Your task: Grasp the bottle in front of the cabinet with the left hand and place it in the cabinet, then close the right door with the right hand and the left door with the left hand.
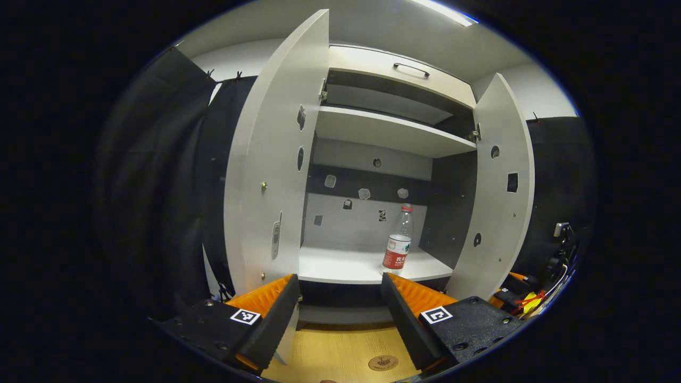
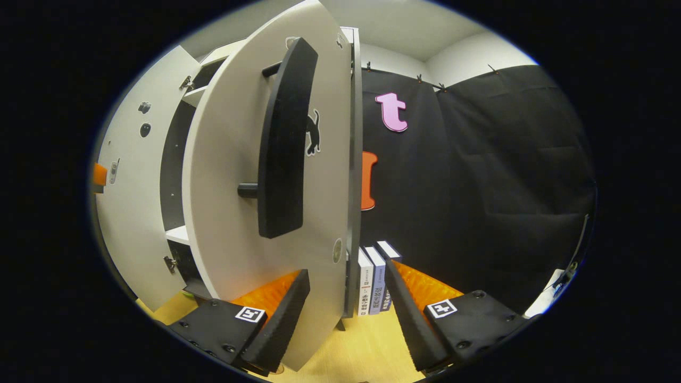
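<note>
The bottle stood on the cabinet shelf; your right gripper, open and empty, faced the right door, ready to push it.

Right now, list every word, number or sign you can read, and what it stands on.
No text is clear enough to quote.
bottle, label: print too small to read.
books, spines: print too small to read.
round disc on the wooden surface: blurred.
</note>
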The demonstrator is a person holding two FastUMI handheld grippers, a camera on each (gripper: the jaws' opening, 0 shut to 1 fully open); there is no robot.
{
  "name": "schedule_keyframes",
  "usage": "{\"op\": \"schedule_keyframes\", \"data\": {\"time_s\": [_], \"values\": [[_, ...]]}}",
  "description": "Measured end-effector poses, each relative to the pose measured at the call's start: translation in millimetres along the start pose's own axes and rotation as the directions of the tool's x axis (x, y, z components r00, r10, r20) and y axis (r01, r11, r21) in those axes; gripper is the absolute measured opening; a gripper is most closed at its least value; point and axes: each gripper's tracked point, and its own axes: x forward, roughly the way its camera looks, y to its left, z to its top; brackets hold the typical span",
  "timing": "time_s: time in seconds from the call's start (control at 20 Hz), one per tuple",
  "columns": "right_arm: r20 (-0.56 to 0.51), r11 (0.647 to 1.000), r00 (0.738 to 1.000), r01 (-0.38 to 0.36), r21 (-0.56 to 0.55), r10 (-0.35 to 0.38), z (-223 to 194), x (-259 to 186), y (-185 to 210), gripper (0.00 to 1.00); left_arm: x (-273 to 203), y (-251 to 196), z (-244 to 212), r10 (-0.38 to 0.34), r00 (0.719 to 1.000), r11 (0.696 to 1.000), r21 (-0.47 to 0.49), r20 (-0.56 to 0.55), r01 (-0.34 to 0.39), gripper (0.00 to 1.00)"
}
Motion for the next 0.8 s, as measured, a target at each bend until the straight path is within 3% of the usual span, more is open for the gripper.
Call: {"op": "schedule_keyframes", "data": {"time_s": [0.15, 0.2, 0.45, 0.8], "values": [[0.006, 1.000, 1.000, -0.011, -0.013, 0.011, -1.5, 8.4, 11.4, 0.91, -5.3, 8.7, -6.4, 0.006, 1.000, 1.000, -0.012, -0.010, -0.006, 0.95], [0.007, 1.000, 1.000, -0.017, -0.013, 0.017, -1.4, 10.6, 16.5, 0.95, -4.5, 10.5, -7.7, 0.012, 1.000, 1.000, -0.009, -0.007, -0.012, 0.95], [-0.011, 0.998, 0.998, -0.055, -0.021, 0.055, -9.7, 42.7, 49.1, 0.94, -6.5, 15.8, -14.9, 0.010, 1.000, 1.000, -0.004, -0.005, -0.010, 0.94], [0.010, 0.997, 0.999, -0.034, -0.076, 0.035, -0.5, 86.1, 64.6, 0.94, -24.0, 29.6, -22.8, 0.004, 1.000, 0.999, -0.034, -0.005, -0.004, 0.93]]}}
